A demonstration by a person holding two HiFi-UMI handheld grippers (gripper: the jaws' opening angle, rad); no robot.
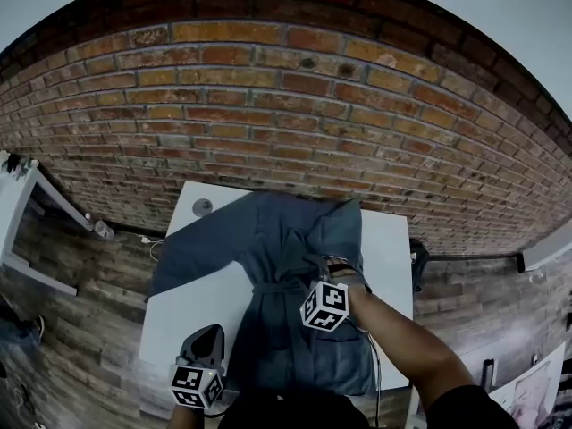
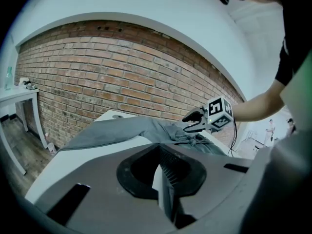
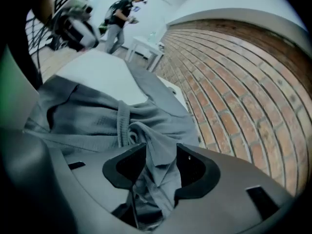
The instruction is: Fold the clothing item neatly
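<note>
Grey-blue soft cloth robe (image 1: 277, 239) lay spread on the white rectangular table (image 1: 192, 315), one sleeve trailing over the left edge. Right gripper (image 3: 158, 165) sat over the garment's middle, jaws parted, a fold of cloth lying loose between them, unpinched. Left gripper (image 2: 163, 182) was clenched on nothing, near the table's front left corner.
</note>
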